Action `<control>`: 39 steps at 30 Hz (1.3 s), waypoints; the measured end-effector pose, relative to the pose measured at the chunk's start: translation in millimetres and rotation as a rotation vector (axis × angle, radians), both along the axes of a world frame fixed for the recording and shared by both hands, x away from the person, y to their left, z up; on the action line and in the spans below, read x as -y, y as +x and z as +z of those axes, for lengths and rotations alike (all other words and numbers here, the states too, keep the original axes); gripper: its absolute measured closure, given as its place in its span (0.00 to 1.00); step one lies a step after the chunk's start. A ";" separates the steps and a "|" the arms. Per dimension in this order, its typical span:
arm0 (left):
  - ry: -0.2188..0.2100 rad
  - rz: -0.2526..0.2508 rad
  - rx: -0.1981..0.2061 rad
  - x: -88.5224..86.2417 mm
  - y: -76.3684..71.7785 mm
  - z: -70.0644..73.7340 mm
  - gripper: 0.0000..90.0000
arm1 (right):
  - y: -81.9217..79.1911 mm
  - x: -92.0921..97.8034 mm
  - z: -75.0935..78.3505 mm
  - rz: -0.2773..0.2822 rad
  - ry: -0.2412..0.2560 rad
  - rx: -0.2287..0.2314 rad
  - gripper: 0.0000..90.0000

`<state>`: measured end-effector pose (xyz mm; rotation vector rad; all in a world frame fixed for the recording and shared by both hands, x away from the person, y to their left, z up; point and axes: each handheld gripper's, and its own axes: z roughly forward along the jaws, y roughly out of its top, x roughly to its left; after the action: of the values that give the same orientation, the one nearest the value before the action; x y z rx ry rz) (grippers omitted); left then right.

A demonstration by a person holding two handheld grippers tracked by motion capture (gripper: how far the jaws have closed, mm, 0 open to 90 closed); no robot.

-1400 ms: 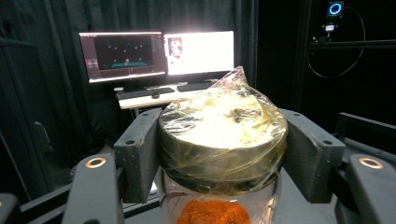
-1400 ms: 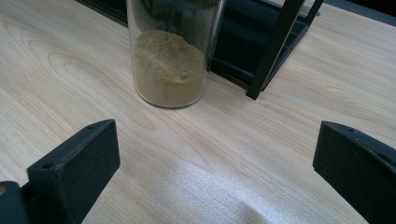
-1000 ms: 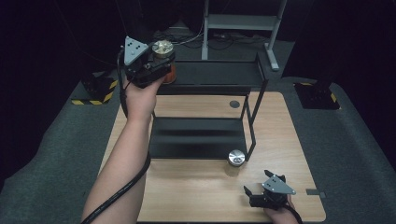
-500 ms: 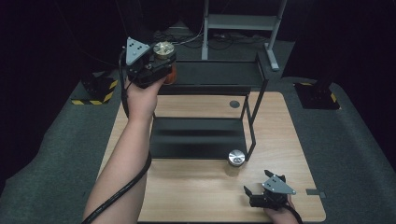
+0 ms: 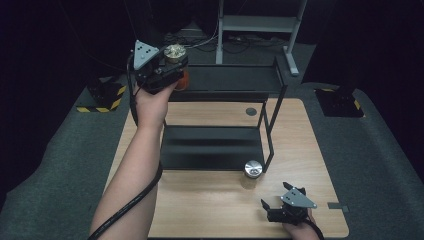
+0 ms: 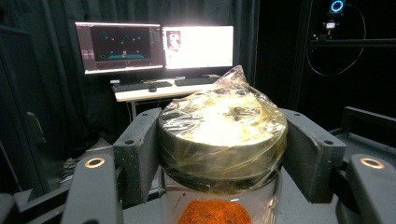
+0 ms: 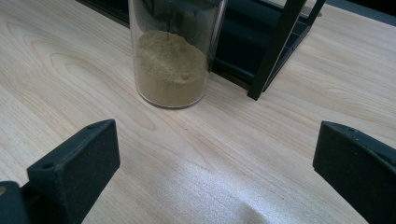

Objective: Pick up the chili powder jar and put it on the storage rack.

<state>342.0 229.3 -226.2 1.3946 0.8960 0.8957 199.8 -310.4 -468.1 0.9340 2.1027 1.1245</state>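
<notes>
At about 10 o'clock in the high view the left gripper [image 5: 170, 67] is raised above the far left corner of the black rack [image 5: 220, 85], its fingers [image 6: 140, 149] closed on a glass jar [image 5: 176, 62]. In the left gripper view the jar [image 6: 222, 140] sits upright between the two fingers, which press on its lid from both sides; the lid is wrapped in crinkled clear film, and orange powder shows through the glass below. Behind the jar, at 11 o'clock in that view, two lit monitors [image 6: 156, 44] stand on a desk with a keyboard.

The rack stands in the middle of the wooden table [image 5: 200, 210], with a low shelf and a higher one on thin black posts. Just beside its near right post [image 5: 272, 135], at roughly 5 o'clock from the rack, a second jar [image 5: 252, 172] with a silver lid stands on the table, touching nothing.

At 5 o'clock in the high view the right gripper [image 5: 277, 210] rests low at the table's near edge, its fingers [image 7: 79, 163] spread wide and holding nothing. In the right gripper view the second jar [image 7: 173, 60] of tan powder stands at 12 o'clock, well ahead of the fingers, with the rack's post [image 7: 275, 51] just to its right.
</notes>
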 end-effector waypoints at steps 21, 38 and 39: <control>0.001 0.043 -0.023 7.0 -8.5 2.8 0.00 | 0.1 -0.6 0.2 0.002 -0.004 -0.001 0.00; 0.020 0.039 -0.004 2.9 -34.3 -4.5 0.00 | -0.3 -2.1 0.4 0.004 -0.015 0.004 0.00; 0.018 0.040 -0.002 2.9 -36.5 -5.4 0.00 | -0.4 -2.2 0.3 0.004 -0.016 0.005 0.00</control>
<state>305.5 226.4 -231.6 1.3976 0.9217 0.9353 199.4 -308.2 -467.8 0.9187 2.1081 1.1090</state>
